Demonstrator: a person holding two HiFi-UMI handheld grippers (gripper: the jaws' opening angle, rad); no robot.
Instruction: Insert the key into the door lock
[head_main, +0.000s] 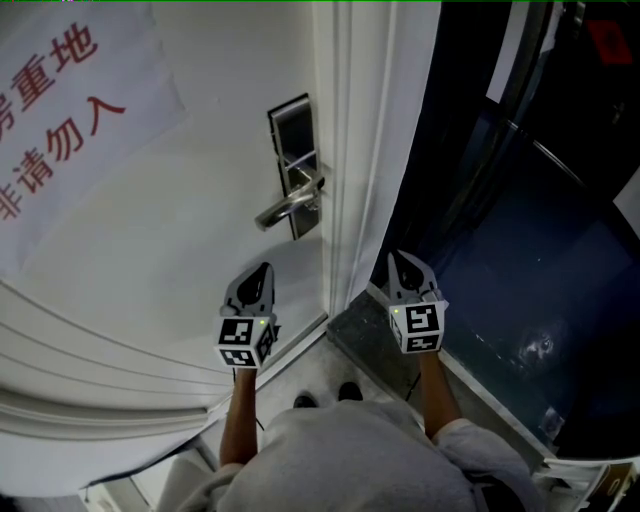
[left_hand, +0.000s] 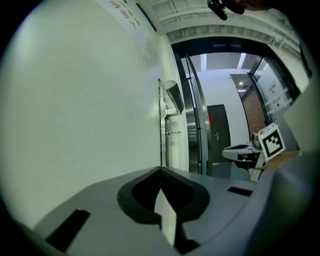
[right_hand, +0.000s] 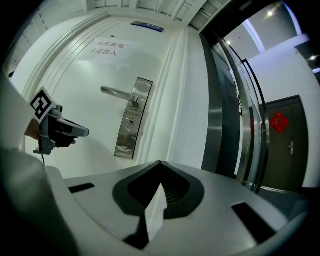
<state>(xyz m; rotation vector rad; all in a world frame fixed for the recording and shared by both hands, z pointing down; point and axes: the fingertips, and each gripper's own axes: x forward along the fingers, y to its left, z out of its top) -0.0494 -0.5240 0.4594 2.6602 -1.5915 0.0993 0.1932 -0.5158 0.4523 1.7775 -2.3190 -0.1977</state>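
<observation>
Both your left gripper (head_main: 265, 268) and right gripper (head_main: 395, 257) are pressed shut, keyless; hold them level with the keyhole (right_hand: 131, 120) under the handle (head_main: 288, 205).

Before a door, one gripper to each side of its latch edge.

On the right part of the door (head_main: 180, 230), a lock plate (head_main: 291, 125), with a lever handle (head_main: 283, 209) reaching left off it and a keyhole (right_hand: 131, 120) under the handle on the same plate. Up and left on the door face, a paper sign (head_main: 70, 120). Right of the door edge, the door frame (head_main: 350, 150), then glass panels (head_main: 520, 230). Below the handle and apart from it, the left gripper (head_main: 265, 270). Right of the frame, beside the left one, the right gripper (head_main: 395, 258). Down between them, shoes (head_main: 348, 392).
</observation>
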